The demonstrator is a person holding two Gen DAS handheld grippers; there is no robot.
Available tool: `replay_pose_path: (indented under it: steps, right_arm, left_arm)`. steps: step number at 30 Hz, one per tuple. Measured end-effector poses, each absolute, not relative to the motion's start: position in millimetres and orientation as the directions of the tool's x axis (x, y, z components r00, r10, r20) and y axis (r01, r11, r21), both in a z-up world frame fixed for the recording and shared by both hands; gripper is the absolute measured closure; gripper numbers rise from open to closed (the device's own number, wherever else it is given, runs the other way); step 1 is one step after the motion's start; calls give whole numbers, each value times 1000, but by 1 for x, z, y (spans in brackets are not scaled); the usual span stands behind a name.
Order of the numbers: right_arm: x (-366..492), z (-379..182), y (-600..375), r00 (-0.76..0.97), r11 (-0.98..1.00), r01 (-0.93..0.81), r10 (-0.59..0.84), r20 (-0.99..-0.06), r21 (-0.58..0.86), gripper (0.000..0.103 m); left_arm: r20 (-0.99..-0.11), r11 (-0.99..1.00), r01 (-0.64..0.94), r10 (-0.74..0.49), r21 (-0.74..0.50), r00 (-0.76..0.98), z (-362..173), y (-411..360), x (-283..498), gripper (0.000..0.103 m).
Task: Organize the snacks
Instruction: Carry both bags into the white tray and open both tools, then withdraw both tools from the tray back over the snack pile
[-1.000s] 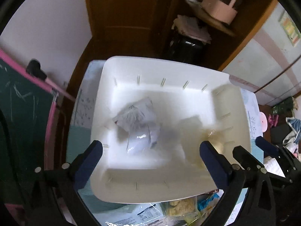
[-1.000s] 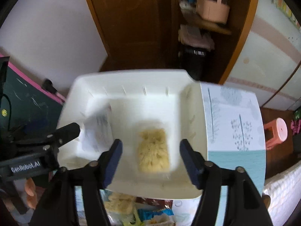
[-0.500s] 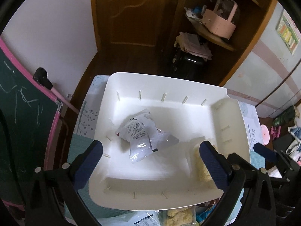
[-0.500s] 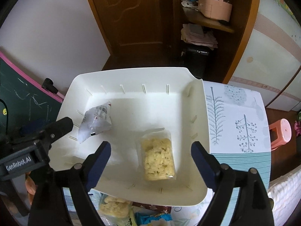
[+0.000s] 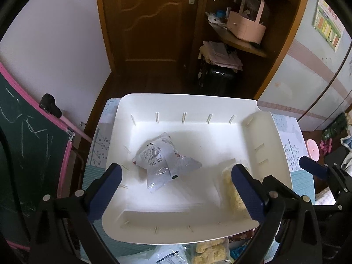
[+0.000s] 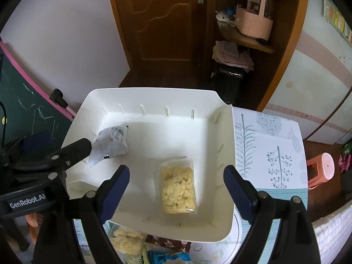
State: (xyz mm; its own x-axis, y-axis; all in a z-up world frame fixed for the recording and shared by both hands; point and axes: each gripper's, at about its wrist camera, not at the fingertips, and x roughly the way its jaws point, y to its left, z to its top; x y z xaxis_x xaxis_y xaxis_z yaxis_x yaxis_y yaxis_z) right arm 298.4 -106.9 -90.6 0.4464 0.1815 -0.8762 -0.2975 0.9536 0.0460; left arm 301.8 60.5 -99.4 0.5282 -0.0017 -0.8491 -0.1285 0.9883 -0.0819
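Observation:
A white tray point(image 5: 191, 105) point(image 6: 224, 198) stands on the table. In it lie a crumpled white printed snack packet point(image 5: 162, 160) point(image 6: 111, 143) on the left and a clear bag of yellow snacks point(image 6: 177, 189) point(image 5: 232, 189) on the right. My left gripper point(image 5: 176, 189) is open and empty, above the tray's near edge. My right gripper point(image 6: 176, 191) is open and empty, its fingers apart on either side of the yellow bag and above it.
More snack packs lie on the table in front of the tray: a yellow one point(image 6: 127, 239) point(image 5: 211, 250), a blue one point(image 6: 169, 257) and a white one point(image 5: 167, 257). A chalkboard point(image 5: 26, 154) stands left. A pink stool point(image 6: 321, 169) is right. Door and shelves stand behind.
My right gripper has opened wide and let the yellow bag go into the tray. Both grippers have pulled back and up from the tray.

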Motion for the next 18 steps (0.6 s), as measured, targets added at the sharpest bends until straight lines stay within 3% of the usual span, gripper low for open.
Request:
replay_pose_path:
  steps: [7,12,18]
  right_arm:
    - [294,-89,-109,450,947,-316,204,-869,59,15]
    - [291,-87,-107,431,938,-339,226,-873,75,15]
    - [285,-80,-107,412,923,-373,254,-875,93,15]
  left_arm:
    - [-850,986,-140,-2,-89,526,-97,60,297,4]
    - [-857,986,-140,-1,-86,516,-94,59,291,12]
    - [-854,978,-174,-6,-113,520,-83,64,281,14]
